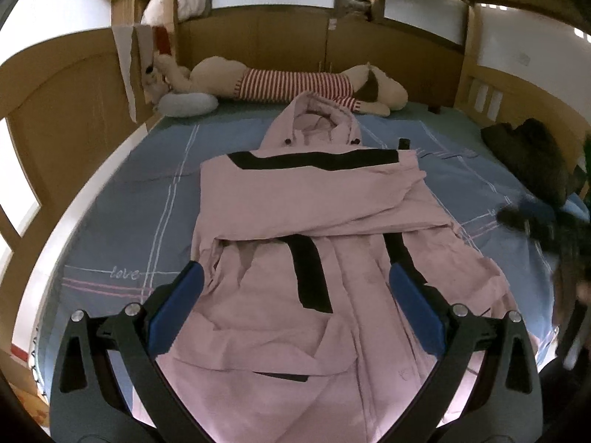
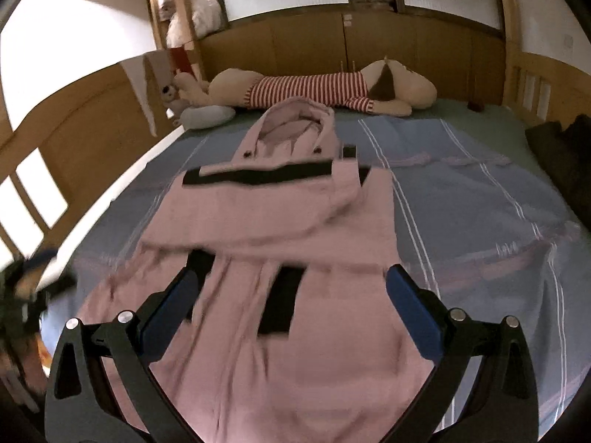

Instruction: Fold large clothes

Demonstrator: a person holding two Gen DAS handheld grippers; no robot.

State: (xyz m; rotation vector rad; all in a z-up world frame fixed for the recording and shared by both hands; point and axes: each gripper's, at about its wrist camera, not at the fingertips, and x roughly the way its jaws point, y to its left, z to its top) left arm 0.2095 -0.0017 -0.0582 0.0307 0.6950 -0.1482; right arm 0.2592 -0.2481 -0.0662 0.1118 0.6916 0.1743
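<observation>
Both sleeves are already crossed over the pink jacket [image 1: 295, 199]. The left tool [image 1: 295, 295] and right tool [image 2: 291, 295] are held wide, empty; the hem at frame bottom should be gripped evenly.

Left gripper [image 1: 295, 277] hovers low, jaws spread wide, blue pads [image 1: 177, 310] facing inward, nothing between them. Right gripper [image 2: 291, 280] likewise: spread wide, empty.

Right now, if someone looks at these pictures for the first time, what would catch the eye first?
The pink jacket with black stripes lies spread across the middle of the blue bedsheet, sleeves folded over its front, hood toward the headboard. Behind it, a long plush toy in a red-striped shirt lies along the headboard. Both tools, left and right, hang open above the jacket.
</observation>
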